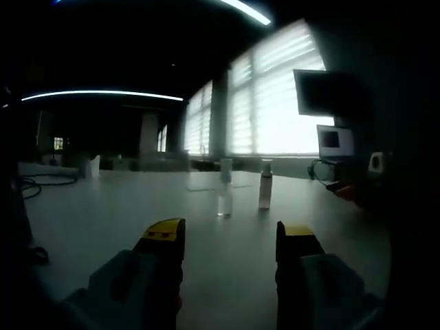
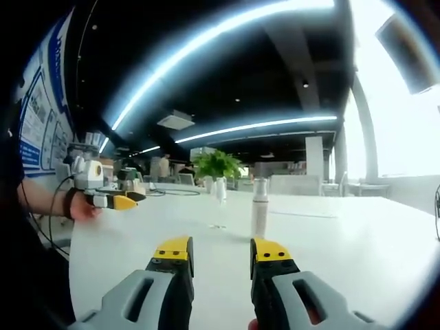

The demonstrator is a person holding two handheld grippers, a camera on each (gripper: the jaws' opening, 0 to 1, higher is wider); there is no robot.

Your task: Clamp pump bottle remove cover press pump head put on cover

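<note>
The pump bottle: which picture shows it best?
The right gripper view: the pump bottle stands close and brightly lit ahead of the right claw. The left gripper view shows it smaller, dim against bright windows.

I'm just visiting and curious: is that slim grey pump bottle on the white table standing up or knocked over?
Upright. The slim grey pump bottle stands vertically on the white table, cover on top, beside a clear bottle, untouched.
</note>
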